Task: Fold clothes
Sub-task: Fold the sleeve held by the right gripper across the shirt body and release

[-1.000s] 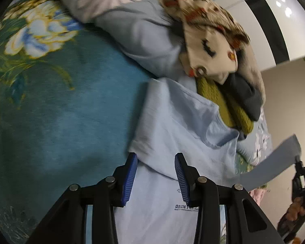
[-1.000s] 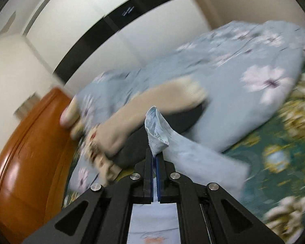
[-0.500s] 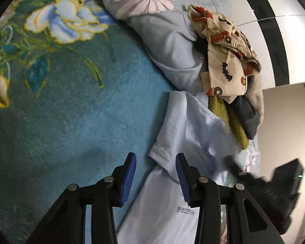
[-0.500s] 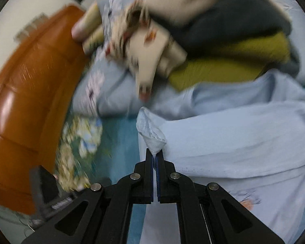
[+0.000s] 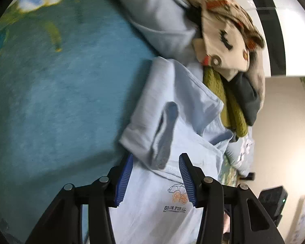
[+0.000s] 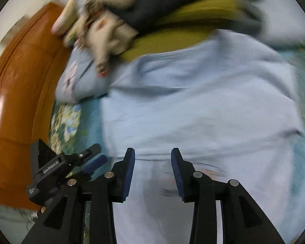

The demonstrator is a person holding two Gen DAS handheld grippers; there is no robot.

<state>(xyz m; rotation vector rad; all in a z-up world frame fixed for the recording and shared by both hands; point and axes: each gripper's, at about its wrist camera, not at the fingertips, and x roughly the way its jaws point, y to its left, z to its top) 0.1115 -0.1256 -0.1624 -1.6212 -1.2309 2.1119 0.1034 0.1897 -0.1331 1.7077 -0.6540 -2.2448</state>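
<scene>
A light blue T-shirt [image 5: 152, 203] with a small orange print lies on the teal floral bedspread [image 5: 50, 101]. Its sleeves are folded across the chest, one sleeve [image 5: 164, 134] lying on top. My left gripper [image 5: 155, 178] is open just above the folded sleeve's end, nothing between its blue pads. In the right wrist view the same T-shirt [image 6: 193, 111] fills the middle, blurred. My right gripper [image 6: 153, 170] is open over the shirt, holding nothing. The left gripper [image 6: 91, 160] shows at the lower left of that view.
A pile of other clothes [image 5: 229, 46], patterned cream, olive green [image 5: 231, 105] and dark grey, rests on a pale floral quilt [image 5: 162, 16] beyond the shirt. A brown wooden headboard [image 6: 16, 101] curves along the left in the right wrist view.
My right gripper has let go of the sleeve it held, laid it over the shirt and opened. My left gripper stays open and has shifted onto the shirt's sleeve end.
</scene>
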